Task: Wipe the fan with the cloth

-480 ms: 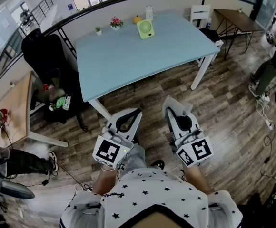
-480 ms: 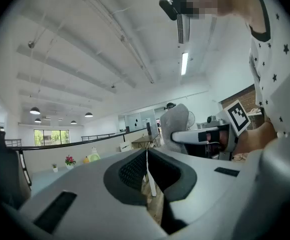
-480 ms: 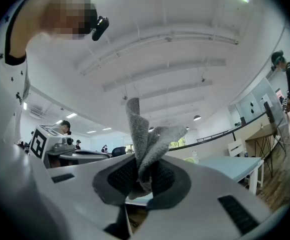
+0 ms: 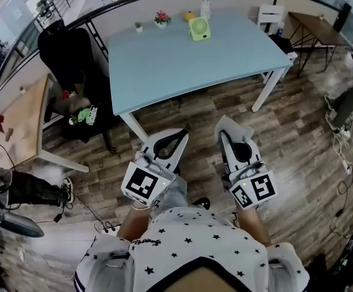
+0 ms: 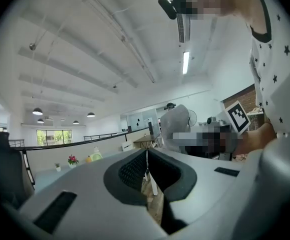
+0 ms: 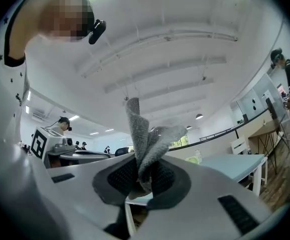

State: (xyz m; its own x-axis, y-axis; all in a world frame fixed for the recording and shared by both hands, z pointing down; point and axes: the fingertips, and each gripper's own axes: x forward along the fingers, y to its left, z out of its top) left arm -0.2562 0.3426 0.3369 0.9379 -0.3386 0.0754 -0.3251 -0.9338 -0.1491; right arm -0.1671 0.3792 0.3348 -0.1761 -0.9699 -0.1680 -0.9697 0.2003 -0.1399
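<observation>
Left gripper (image 5: 147,165) has its jaws pressed together with nothing between them; only a thin seam shows where the dark pads meet. It is held low over the wood floor (image 4: 298,126), in front of the person's star-print shirt (image 4: 188,242), and points toward the table (image 4: 164,72). Just beside it, on the right, the right gripper (image 6: 144,176) is clamped on the grey cloth (image 6: 144,134). The cloth is pinched at its lower end between the pads and stands up from them in a folded, crumpled tuft. Both grippers are short of the near table edge.

Left of the table is a black chair (image 4: 64,56), and beyond that is a wooden desk (image 4: 18,126). The table top is pale blue and mostly bare. Along its far edge, from left to right, stand a small plant (image 4: 139,26), a pot of pink flowers (image 4: 162,18), a yellow object (image 4: 190,16), the green fan (image 4: 199,28) and a white bottle (image 4: 206,8) behind the fan. The fan stands upright, well apart from both grippers and the cloth. A white chair (image 4: 271,17) stands past the table's right end.
</observation>
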